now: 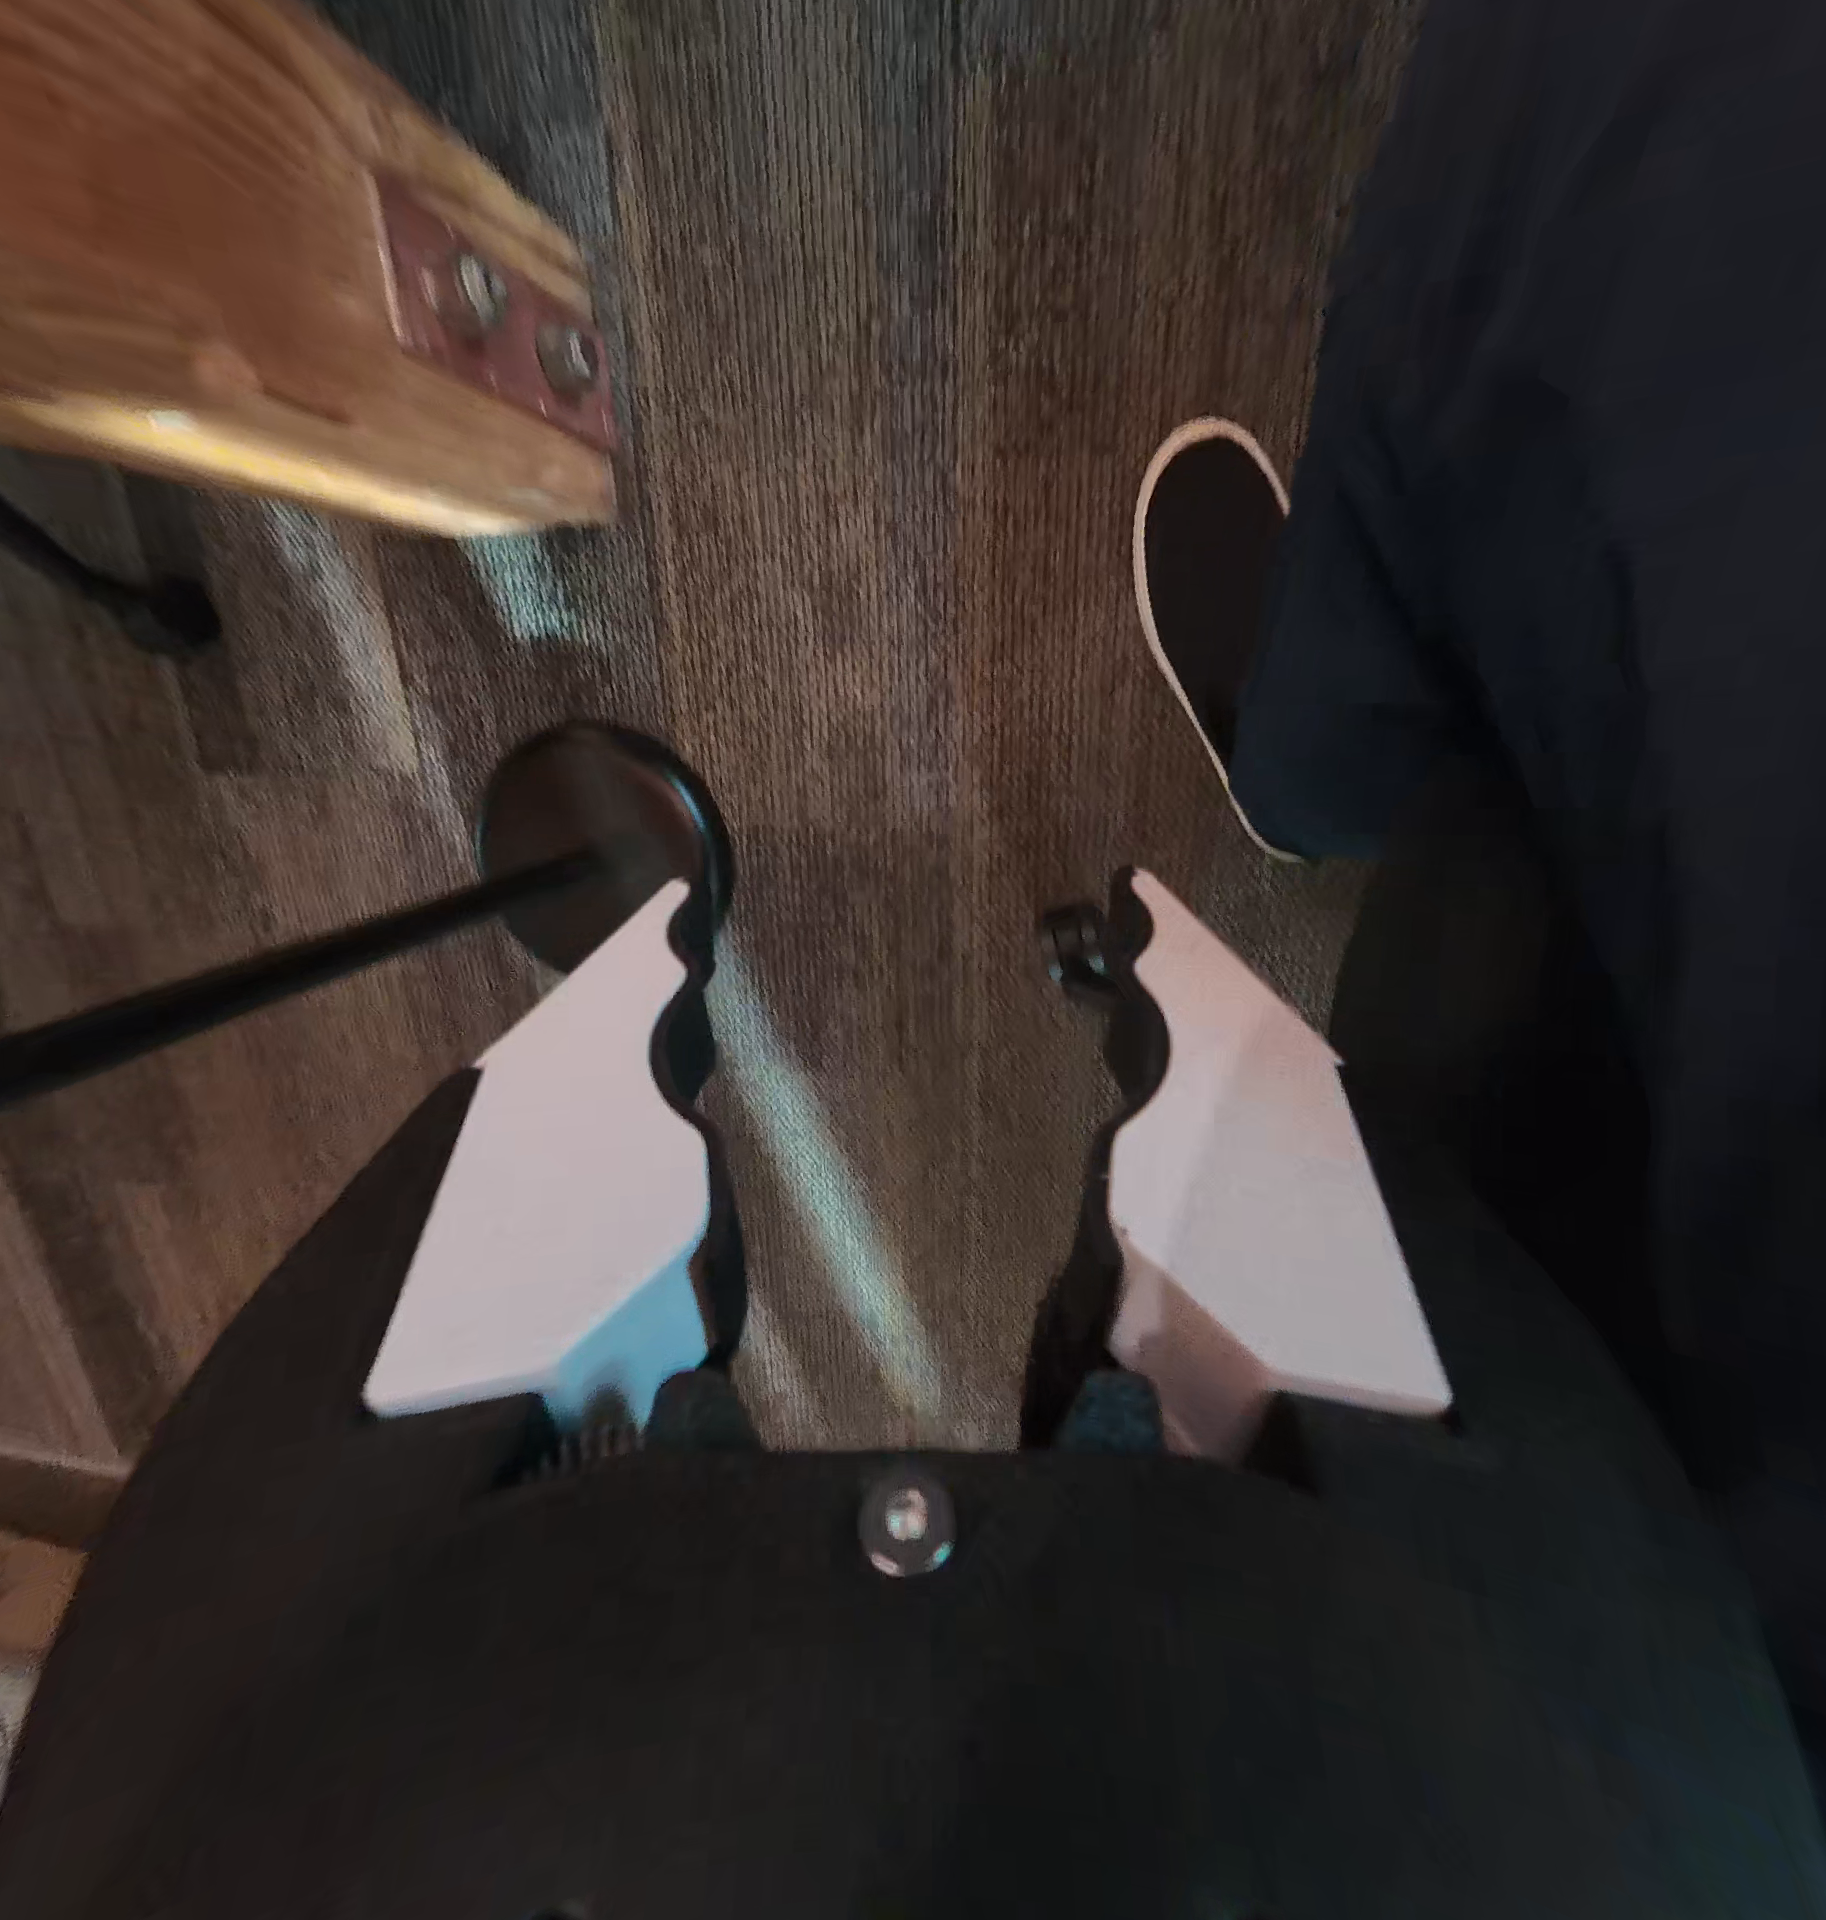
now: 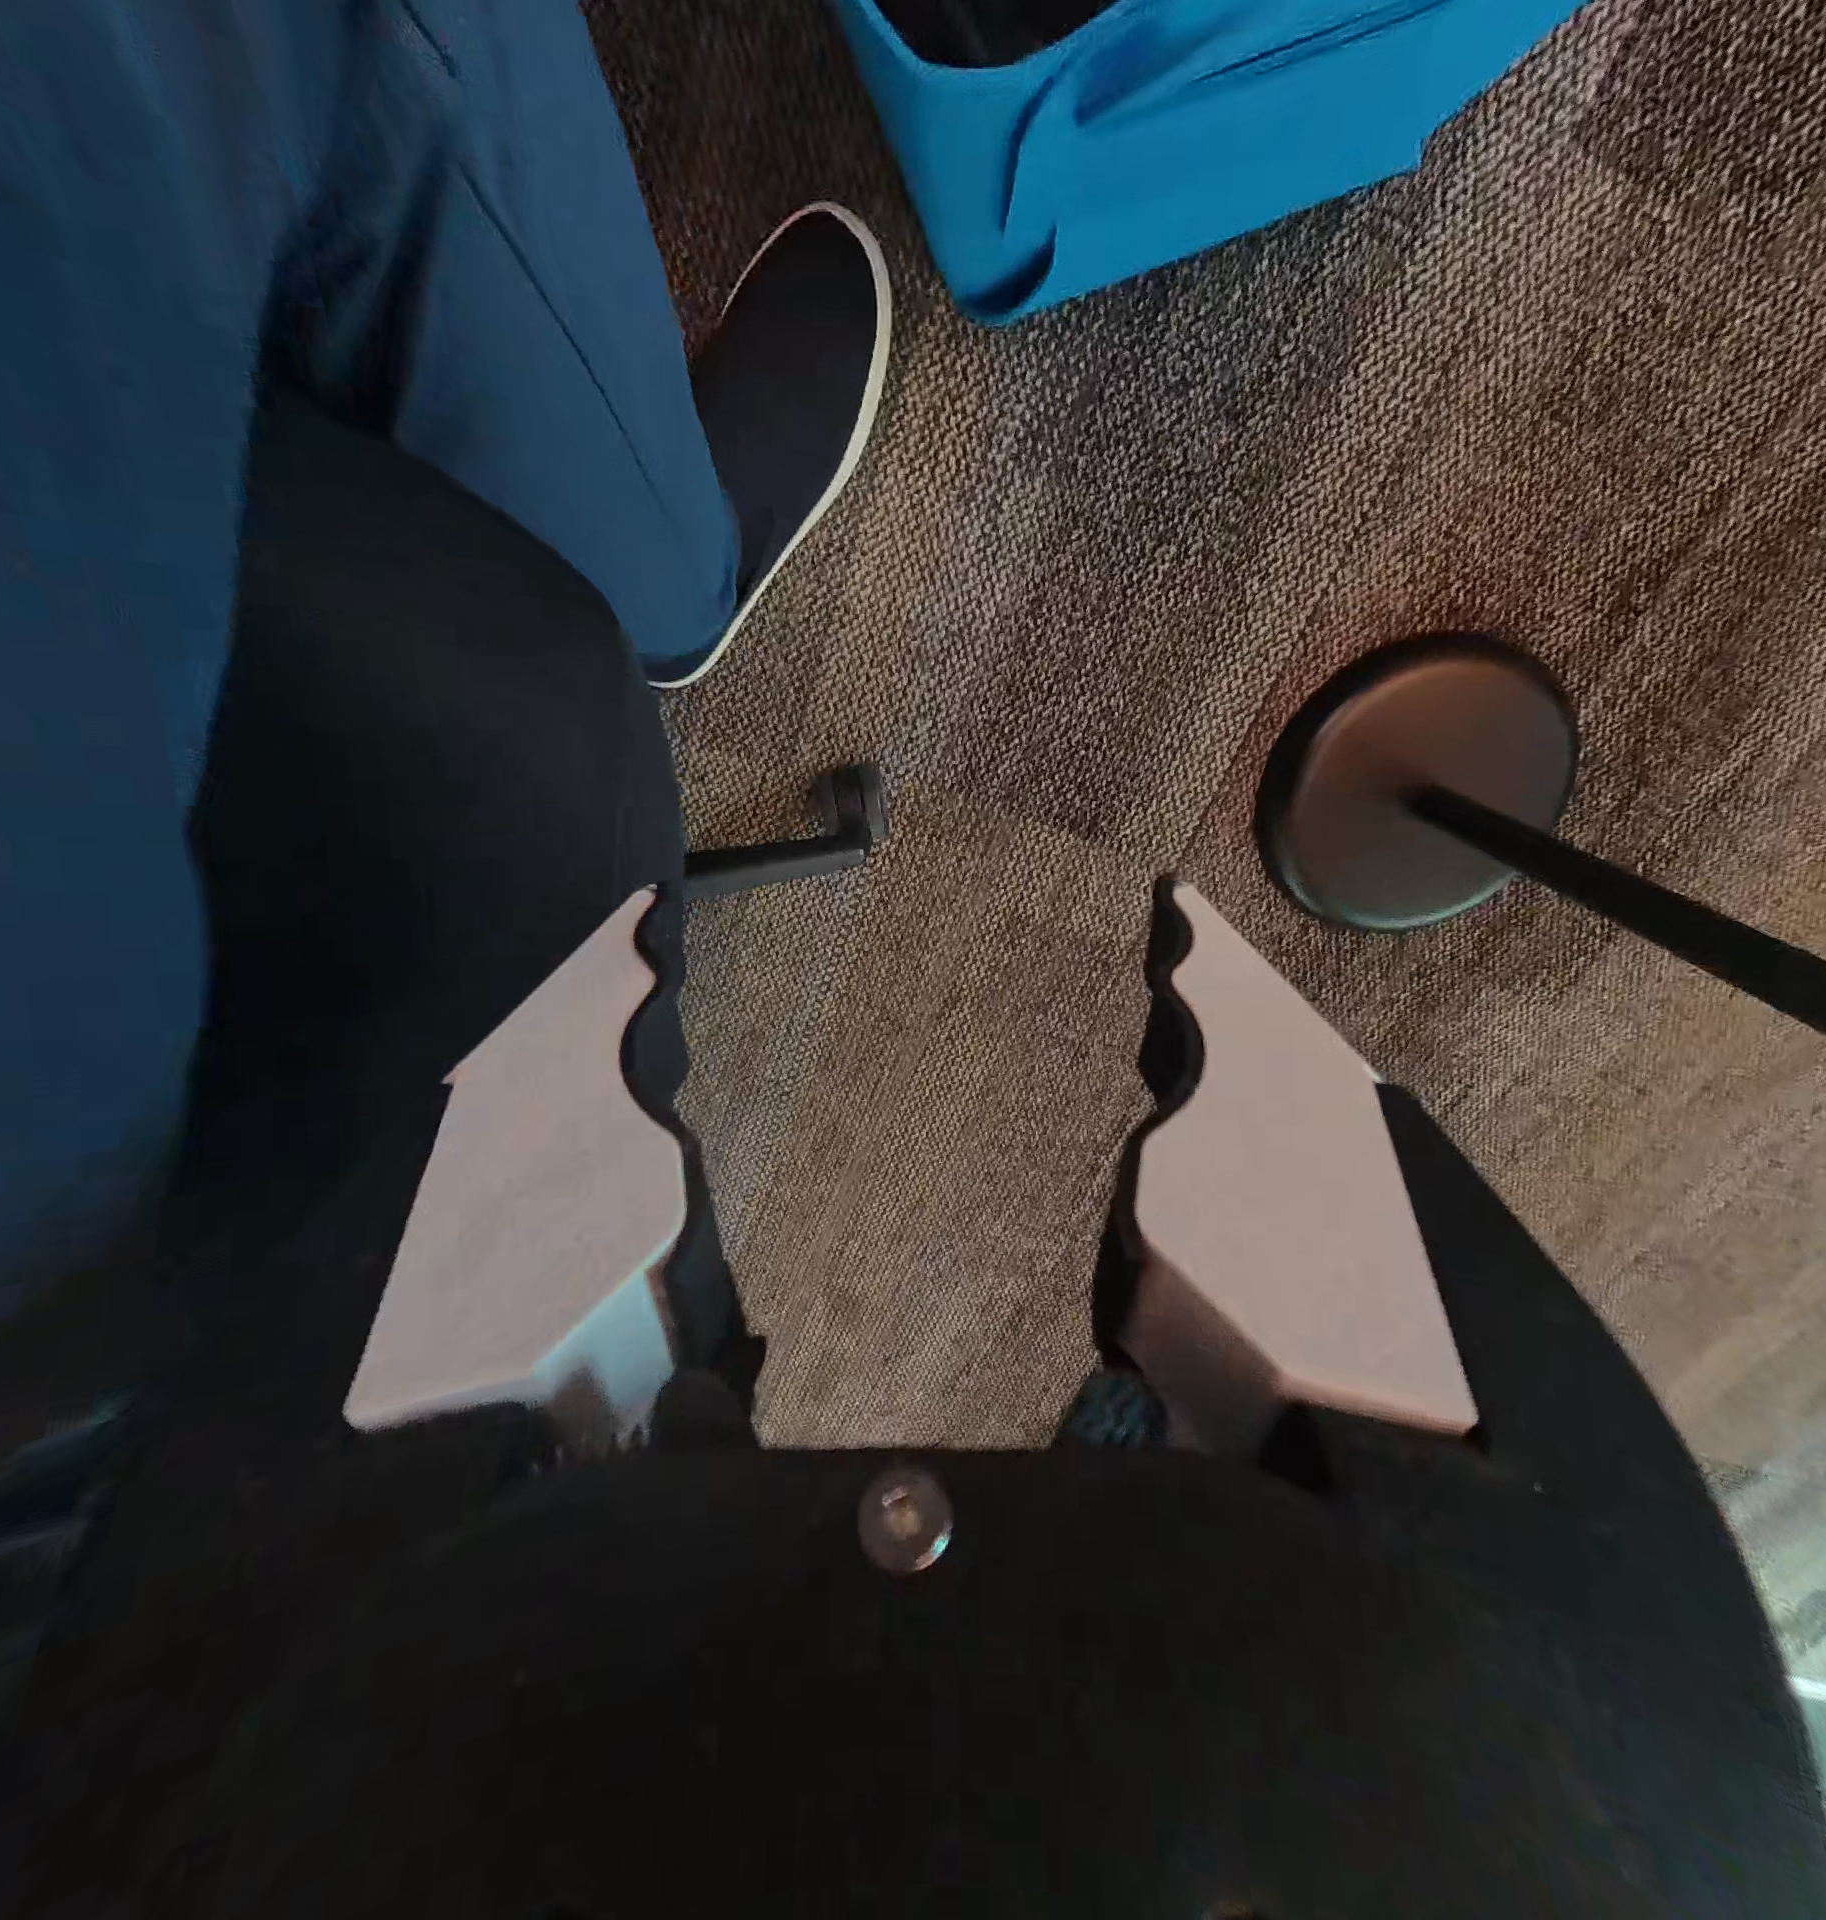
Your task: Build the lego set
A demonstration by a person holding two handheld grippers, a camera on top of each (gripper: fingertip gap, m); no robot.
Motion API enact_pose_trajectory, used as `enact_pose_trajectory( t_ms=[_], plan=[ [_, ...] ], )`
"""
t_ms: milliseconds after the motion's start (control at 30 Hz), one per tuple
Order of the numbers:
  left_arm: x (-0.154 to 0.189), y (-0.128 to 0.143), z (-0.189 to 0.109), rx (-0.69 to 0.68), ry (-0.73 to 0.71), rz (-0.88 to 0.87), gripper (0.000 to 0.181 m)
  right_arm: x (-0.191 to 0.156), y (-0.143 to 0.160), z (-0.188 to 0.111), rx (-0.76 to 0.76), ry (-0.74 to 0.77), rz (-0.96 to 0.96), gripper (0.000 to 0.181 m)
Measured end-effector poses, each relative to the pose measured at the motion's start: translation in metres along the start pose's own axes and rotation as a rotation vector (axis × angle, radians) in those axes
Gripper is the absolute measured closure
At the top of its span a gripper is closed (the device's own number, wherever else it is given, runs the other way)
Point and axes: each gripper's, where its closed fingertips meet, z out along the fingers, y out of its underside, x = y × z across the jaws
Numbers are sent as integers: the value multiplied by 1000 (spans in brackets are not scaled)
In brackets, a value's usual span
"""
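Observation:
No lego pieces show in either view. Both grippers point down at a grey-brown carpet. My left gripper point(image 1: 904, 904) is open and empty, with bare carpet point(image 1: 888, 623) between its fingers. My right gripper point(image 2: 904, 914) is open and empty, also over carpet point(image 2: 1096, 520). Both have black wavy pads on white fingers.
A wooden table corner point(image 1: 213, 260) with a red bracket sits at upper left. A round black stand foot point(image 1: 597, 821) with a thin pole shows there, and another in the right view point(image 2: 1418, 779). A person's dark trousers point(image 1: 1615, 623), shoe point(image 2: 795, 416), a blue bin point(image 2: 1148, 135) and a small black caster point(image 2: 847, 810) are nearby. The grippers' ends are close to 65 cm from one another.

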Motion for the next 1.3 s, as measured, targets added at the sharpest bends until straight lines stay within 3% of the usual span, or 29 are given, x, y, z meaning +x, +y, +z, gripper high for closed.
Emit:
enact_pose_trajectory(
  t_ms=[233,300,333,400,500,700,833,1000,1200,1300],
  plan=[
    [14,60,-4,-296,40,-25,104,-18,40,-1,-165,-82,-30,88],
    [6,52,-18,-349,11,-40,107,-18,45,-13,-196,-109,22,91],
    [3,35,-27,-347,9,-56,108,-14,35,-25,-191,-105,41,92],
    [-5,-14,-51,-305,11,-24,109,-8,-14,-59,-102,-121,80,94],
    [-20,-84,-89,-241,12,44,111,-2,-117,-131,104,-143,34,97],
    [-24,-186,-162,-138,23,69,114,15,-336,-304,573,-146,-112,104],
    [-18,-265,-209,28,20,105,113,18,-447,-397,805,-174,-201,106],
    [-15,-342,-245,208,54,99,114,24,-554,-473,975,-156,-282,107],
    [-31,-425,-249,384,178,75,115,60,-696,-545,1119,-112,-145,104],
    [-44,-473,-250,453,220,142,115,71,-753,-573,1162,-138,-69,112]
  ],
)
